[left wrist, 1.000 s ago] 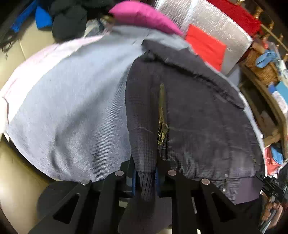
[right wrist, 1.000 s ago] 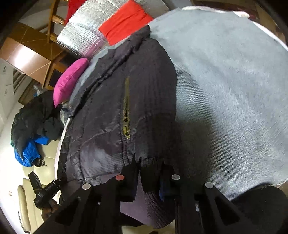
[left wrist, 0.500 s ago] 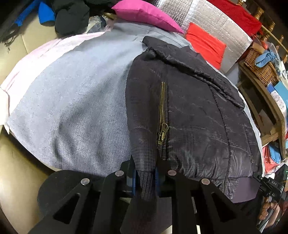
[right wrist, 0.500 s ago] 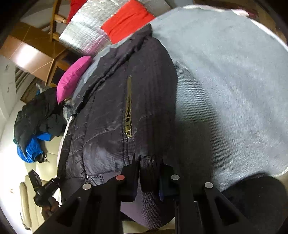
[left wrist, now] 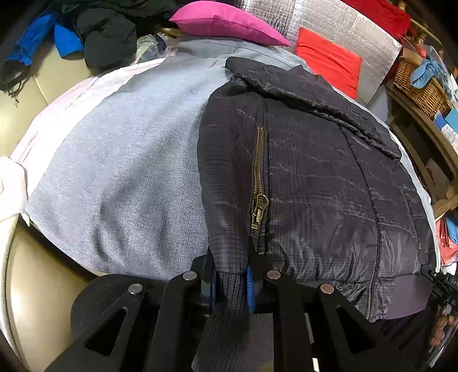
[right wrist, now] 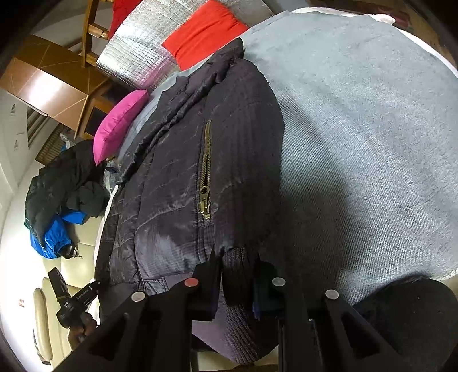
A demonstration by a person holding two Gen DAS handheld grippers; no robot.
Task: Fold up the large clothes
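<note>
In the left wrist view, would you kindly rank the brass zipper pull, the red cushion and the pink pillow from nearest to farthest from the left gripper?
1. Brass zipper pull: just beyond the left gripper, on the dark jacket.
2. Red cushion: far right, past the jacket's collar.
3. Pink pillow: at the top, farthest back, though not by much.

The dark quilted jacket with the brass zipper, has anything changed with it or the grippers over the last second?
Almost nothing. The dark quilted jacket with the brass zipper settled a little flatter on the grey knitted blanket, and the views shifted slightly. The left hand-held gripper stayed shut on one ribbed knit cuff, the right hand-held gripper on the other cuff. The magenta pillow stayed put.
</note>
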